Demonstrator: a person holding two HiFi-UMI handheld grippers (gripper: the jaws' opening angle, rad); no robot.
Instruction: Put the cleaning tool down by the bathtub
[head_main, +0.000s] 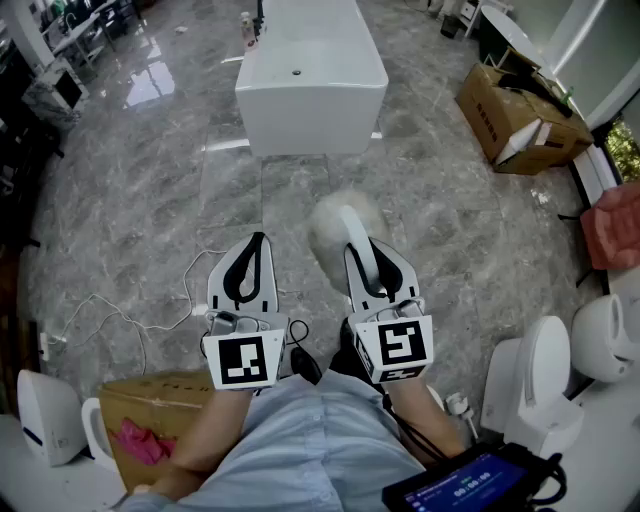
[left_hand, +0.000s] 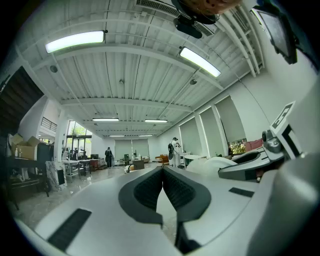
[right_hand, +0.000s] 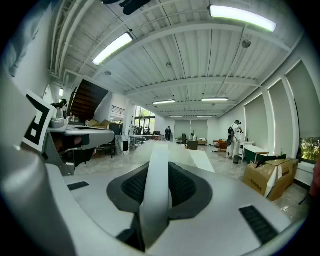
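The white bathtub (head_main: 310, 75) stands on the grey marble floor, far ahead of me. The cleaning tool is a duster with a pale fluffy head (head_main: 335, 225) and a flat white handle (right_hand: 156, 185). My right gripper (head_main: 368, 250) is shut on that handle, and the fluffy head sticks out beyond its tips, above the floor and well short of the tub. In the right gripper view the handle runs straight up between the dark pads (right_hand: 187, 187). My left gripper (head_main: 256, 240) is level with the right one, shut and empty. Its tips meet in the left gripper view (left_hand: 162, 172).
An open cardboard box (head_main: 520, 120) lies at the right of the tub. White toilets (head_main: 535, 385) stand at my near right, and a box holding a pink cloth (head_main: 150, 420) at my near left. A thin cable (head_main: 110, 315) trails over the floor on the left.
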